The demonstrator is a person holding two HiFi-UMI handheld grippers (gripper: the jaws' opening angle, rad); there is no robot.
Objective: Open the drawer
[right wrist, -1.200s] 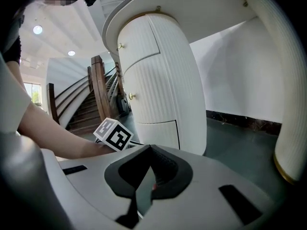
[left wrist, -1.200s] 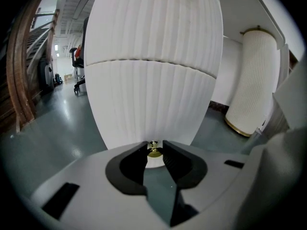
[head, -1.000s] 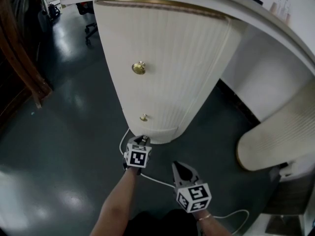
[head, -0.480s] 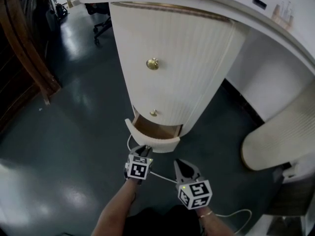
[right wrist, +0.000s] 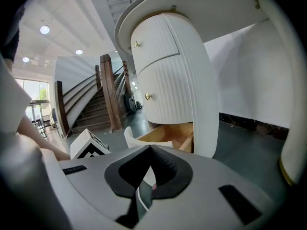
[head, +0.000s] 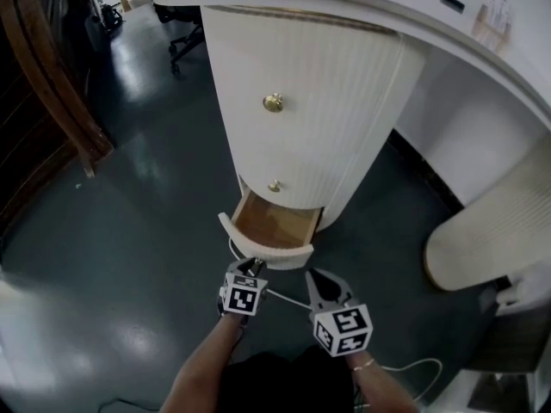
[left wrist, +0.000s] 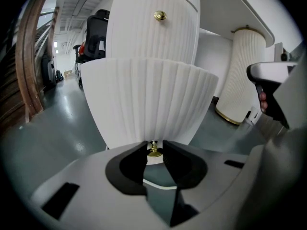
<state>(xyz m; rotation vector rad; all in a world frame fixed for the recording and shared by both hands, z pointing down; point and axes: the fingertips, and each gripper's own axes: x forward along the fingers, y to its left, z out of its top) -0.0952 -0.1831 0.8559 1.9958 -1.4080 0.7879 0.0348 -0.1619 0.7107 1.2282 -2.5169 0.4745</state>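
Note:
The white ribbed cabinet [head: 318,101] has its bottom drawer [head: 265,253] pulled out, and the bare wooden inside [head: 275,224] shows. My left gripper [head: 250,264] is at the drawer's curved front [left wrist: 148,99]. Its jaws [left wrist: 154,145] are shut on the small brass knob [left wrist: 154,150] at the lower edge of that front. In the head view the gripper hides this knob. Two more brass knobs [head: 275,186] [head: 273,102] sit on the closed fronts above. My right gripper [head: 312,274] hangs just right of the drawer, apart from it. Its jaws [right wrist: 150,148] are shut and empty.
A white cable [head: 288,304] runs over the dark floor under both grippers. A second ribbed white pedestal [head: 486,239] stands at the right under the white desktop [head: 448,24]. A wooden stair rail [head: 52,84] and an office chair [head: 185,41] are at the far left.
The bottom drawer has gone from closed to well pulled out. My left gripper has drawn back toward me with the knob in its jaws. The right gripper has stayed in place.

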